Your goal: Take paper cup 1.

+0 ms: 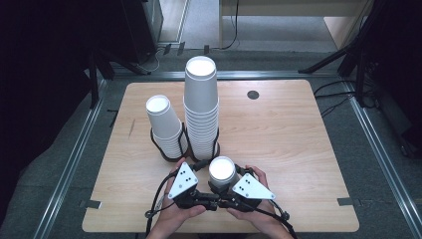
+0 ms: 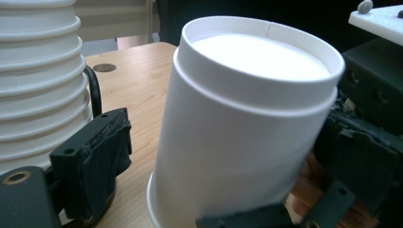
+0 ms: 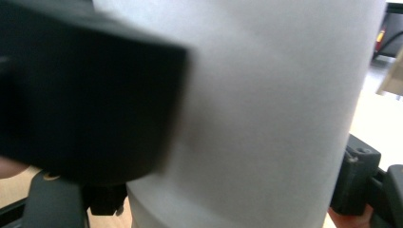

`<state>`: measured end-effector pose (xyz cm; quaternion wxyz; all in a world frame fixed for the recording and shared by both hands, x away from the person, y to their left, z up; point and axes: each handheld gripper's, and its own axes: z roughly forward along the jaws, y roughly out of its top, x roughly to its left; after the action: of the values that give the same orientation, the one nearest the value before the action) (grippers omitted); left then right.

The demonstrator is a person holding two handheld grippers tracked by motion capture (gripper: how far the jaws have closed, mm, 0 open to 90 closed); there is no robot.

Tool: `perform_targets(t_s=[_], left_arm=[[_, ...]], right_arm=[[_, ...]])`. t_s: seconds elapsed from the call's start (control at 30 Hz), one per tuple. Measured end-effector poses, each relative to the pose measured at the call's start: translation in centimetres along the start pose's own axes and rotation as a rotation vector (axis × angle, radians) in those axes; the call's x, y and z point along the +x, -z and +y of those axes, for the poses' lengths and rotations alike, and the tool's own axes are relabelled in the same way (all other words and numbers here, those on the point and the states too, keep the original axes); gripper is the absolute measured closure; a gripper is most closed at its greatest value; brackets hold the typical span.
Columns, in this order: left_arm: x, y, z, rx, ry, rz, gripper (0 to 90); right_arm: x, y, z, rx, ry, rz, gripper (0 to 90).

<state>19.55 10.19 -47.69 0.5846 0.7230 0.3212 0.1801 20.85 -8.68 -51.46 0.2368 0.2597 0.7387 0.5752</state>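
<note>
A single white paper cup (image 1: 222,170) stands bottom up and tilted near the table's front edge, between both grippers. In the left gripper view the cup (image 2: 247,128) sits between the jaws of my left gripper (image 2: 168,190), and a gap shows between the left pad (image 2: 100,156) and the cup wall. My left gripper (image 1: 201,167) is open on the cup's left side. My right gripper (image 1: 238,173) is shut on the cup from the right. In the right gripper view the cup wall (image 3: 275,104) lies against the blurred black jaw of that gripper (image 3: 214,142).
Two stacks of upturned white cups stand in black wire holders (image 1: 169,154) behind the grippers: a tall stack (image 1: 201,109) and a shorter one (image 1: 164,127) to its left. The tall stack (image 2: 38,80) is close beside my left jaw. A dark round hole (image 1: 253,94) marks the wooden table (image 1: 293,149).
</note>
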Motion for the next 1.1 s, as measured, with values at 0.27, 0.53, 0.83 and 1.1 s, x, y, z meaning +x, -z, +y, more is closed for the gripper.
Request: perform_targets(t_s=[0.27, 0.53, 0.83, 1.1], left_arm=[[-0.2, 0.0, 0.1, -0.004, -0.011, -0.01, 17.6], [-0.1, 0.1, 0.0, -0.014, -0.005, -0.007, 21.1], [0.6, 0.6, 0.2, -0.054, 0.066, -0.036, 23.7], [1.0, 1.0, 0.4, -0.082, 0.109, -0.039, 24.1]], right_arm=[[0.3, -0.3, -0.2, 0.01, -0.002, 0.034, 18.3], [0.1, -0.4, -0.2, 0.017, -0.023, 0.052, 15.5], [0.4, -0.1, 0.0, -0.005, -0.01, 0.014, 10.5], [0.7, -0.4, -0.4, 0.007, 0.046, -0.033, 4.7]])
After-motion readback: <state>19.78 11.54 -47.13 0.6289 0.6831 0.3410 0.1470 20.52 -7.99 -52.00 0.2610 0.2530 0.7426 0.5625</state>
